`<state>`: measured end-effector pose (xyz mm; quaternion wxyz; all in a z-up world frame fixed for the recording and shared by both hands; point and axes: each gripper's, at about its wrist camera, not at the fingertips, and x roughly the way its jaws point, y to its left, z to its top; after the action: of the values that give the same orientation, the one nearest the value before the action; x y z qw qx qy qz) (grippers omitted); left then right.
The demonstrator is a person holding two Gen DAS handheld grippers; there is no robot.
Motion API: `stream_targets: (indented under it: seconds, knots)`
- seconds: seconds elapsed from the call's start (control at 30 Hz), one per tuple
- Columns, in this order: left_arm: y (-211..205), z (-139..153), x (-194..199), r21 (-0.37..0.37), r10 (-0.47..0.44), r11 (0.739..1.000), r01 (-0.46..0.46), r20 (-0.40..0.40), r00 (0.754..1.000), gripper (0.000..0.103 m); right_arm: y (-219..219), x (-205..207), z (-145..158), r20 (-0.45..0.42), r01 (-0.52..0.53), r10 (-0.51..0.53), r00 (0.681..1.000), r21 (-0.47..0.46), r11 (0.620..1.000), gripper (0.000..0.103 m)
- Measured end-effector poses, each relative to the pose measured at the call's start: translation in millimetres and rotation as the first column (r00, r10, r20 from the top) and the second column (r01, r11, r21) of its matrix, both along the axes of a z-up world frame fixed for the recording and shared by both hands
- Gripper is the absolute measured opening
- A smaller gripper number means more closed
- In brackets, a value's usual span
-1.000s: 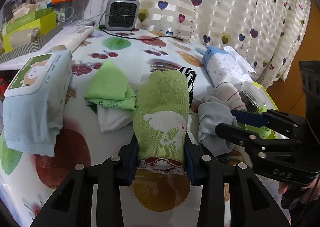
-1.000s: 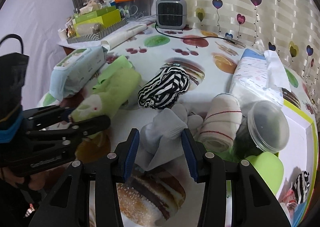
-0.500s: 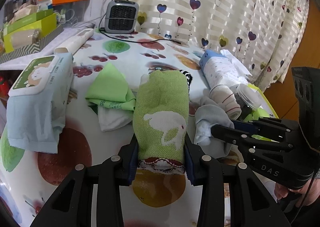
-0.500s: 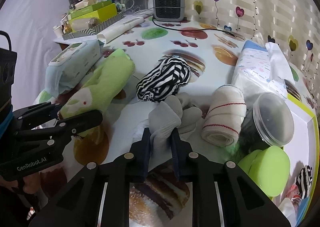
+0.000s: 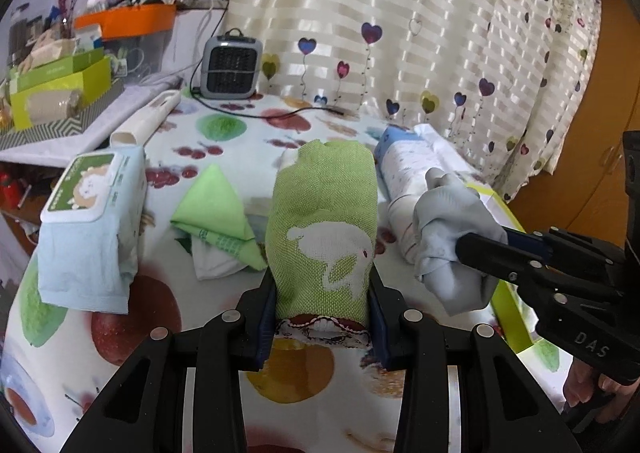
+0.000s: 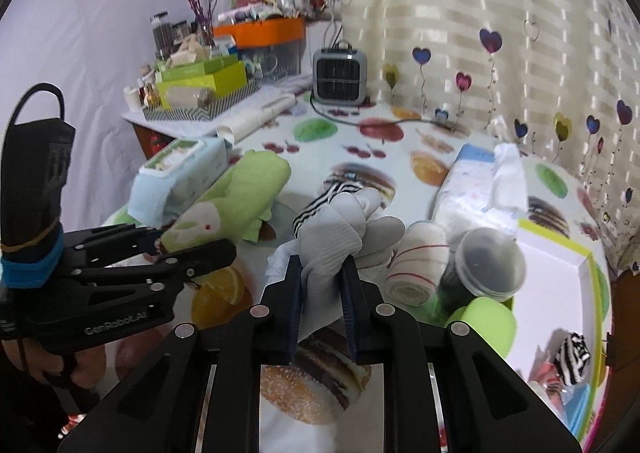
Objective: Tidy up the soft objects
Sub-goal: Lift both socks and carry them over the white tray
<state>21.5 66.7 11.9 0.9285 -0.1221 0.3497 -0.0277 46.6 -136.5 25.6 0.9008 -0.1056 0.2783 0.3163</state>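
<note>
grey cloth now lifted, pinched in right claw; left claw still clamps green sock.

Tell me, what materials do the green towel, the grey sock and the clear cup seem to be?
Green towel: woven cotton-like cloth, matte; a coarse grid weave shows. Grey sock: soft knit, matte; it bunches and folds between the jaws. Clear cup: probably thin plastic, glossy; its see-through lid shows dark contents.
</note>
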Motion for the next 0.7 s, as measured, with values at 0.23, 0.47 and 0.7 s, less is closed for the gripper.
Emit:
stream_targets:
  seconds: [0.23, 0.47, 0.7]
  knots:
    - [-13.0, 14.5, -4.5, 0.001, -0.024, 1.0, 0.024, 0.029, 0.999, 0.037, -16.4, -16.6, 15.1, 0.041, 0.017, -0.019, 0.999, 0.039, 0.999, 0.019]
    - [-24.9, 26.1, -6.1, 0.006, -0.05, 0.999, 0.05, 0.058, 0.997, 0.037, -28.1, -23.6, 22.2, 0.06, 0.03, -0.033, 0.998, 0.06, 0.998, 0.019]
    - [-33.5, 30.7, -3.8, 0.007, -0.073, 0.997, 0.073, 0.066, 0.995, 0.037, -39.2, -26.6, 25.1, 0.069, 0.045, -0.05, 0.996, 0.071, 0.996, 0.019]
